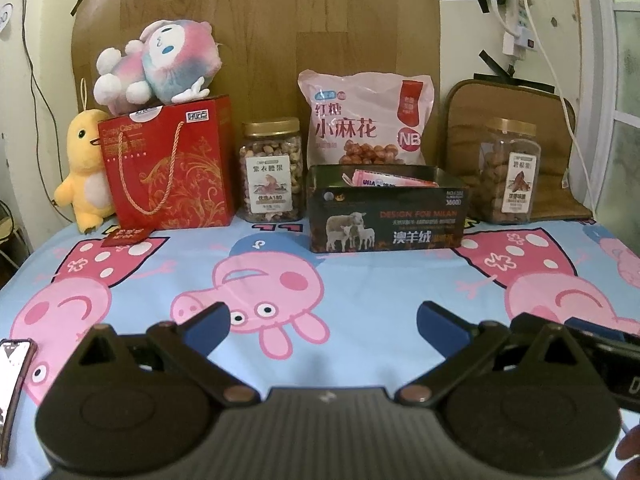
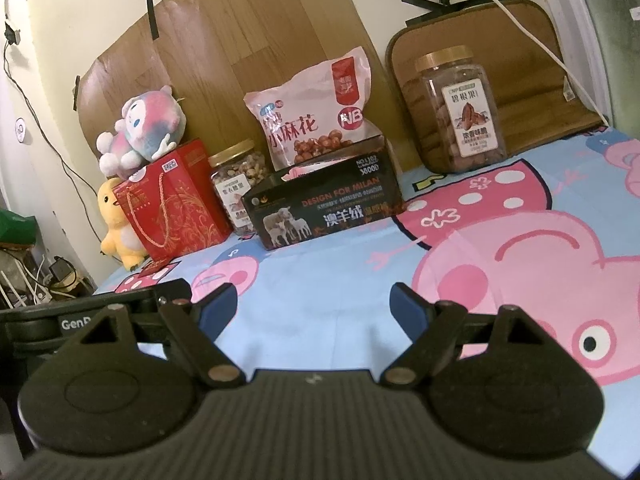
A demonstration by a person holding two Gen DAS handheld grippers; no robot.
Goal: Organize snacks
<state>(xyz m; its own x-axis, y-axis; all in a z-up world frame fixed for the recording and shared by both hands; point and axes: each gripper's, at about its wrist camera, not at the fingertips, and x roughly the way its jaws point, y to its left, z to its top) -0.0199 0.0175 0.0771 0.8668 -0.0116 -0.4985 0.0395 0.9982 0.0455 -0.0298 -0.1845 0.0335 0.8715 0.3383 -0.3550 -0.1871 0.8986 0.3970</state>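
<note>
A row of snacks lines the back of the table. From left: a red gift bag [image 1: 170,168] [image 2: 176,204], a jar of nuts [image 1: 271,170] [image 2: 239,182], a pink snack pouch [image 1: 366,118] [image 2: 316,114] leaning behind an open dark box [image 1: 386,216] [image 2: 326,208] with small packets inside, and a second jar [image 1: 510,172] [image 2: 460,112] at the right. My left gripper [image 1: 324,320] hangs open over the cartoon tablecloth, nothing between its blue pads. My right gripper [image 2: 312,306] is also open and empty, well short of the box.
A pink plush [image 1: 160,64] lies on the red bag, and a yellow duck plush [image 1: 86,168] stands at its left. A phone [image 1: 14,384] lies at the near left table edge. A brown cushion [image 1: 532,128] leans behind the right jar. Cables and a power strip [image 1: 518,20] hang on the wall.
</note>
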